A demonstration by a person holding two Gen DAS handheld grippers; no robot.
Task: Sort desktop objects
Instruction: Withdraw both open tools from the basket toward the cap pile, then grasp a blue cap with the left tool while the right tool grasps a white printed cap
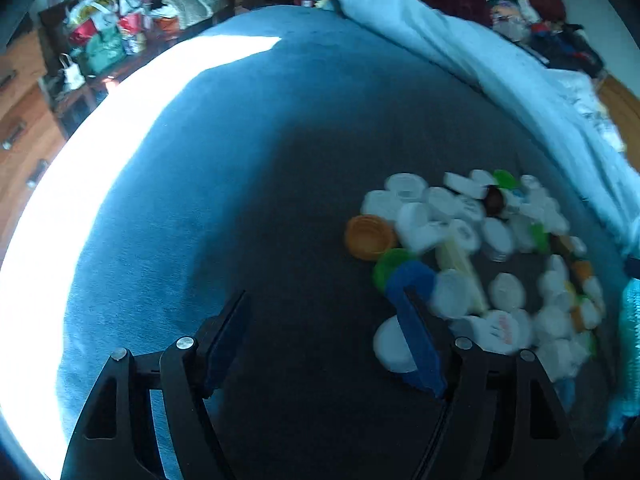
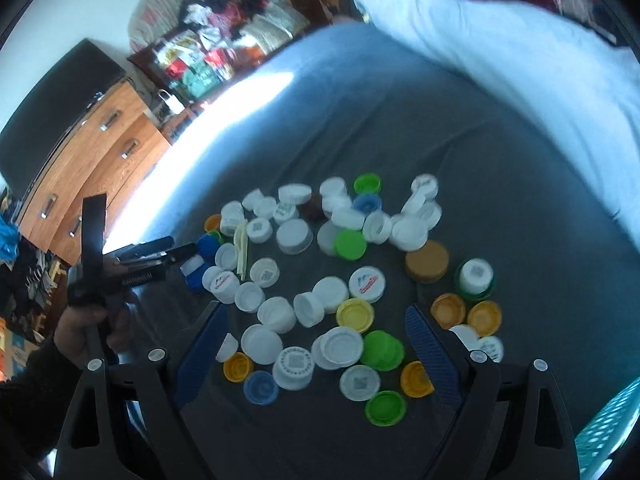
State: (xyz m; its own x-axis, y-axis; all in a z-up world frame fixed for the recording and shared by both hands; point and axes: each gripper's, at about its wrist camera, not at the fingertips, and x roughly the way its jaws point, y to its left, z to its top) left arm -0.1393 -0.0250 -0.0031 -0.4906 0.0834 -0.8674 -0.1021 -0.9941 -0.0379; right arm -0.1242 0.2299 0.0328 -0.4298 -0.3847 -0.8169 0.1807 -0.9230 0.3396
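A heap of small round plastic bottle caps (image 2: 320, 280), mostly white with some green, yellow, orange and blue among them, lies spread on the dark blue-grey bedcover (image 1: 280, 160), beside a rumpled pale blue blanket (image 1: 460, 52). The right gripper (image 2: 316, 338) hangs above the near part of the heap, jaws spread wide with nothing between them. The left gripper (image 1: 320, 332) stands at the heap's left edge, also parted and empty, its right finger (image 1: 420, 344) just beside a blue cap (image 1: 416, 280) and a white one. These caps look light, stiff and smooth; I'd expect them to skid on the soft cover, so pinching one across its ribbed rim seems surest. A teal perforated basket (image 2: 608, 428) shows at the right.
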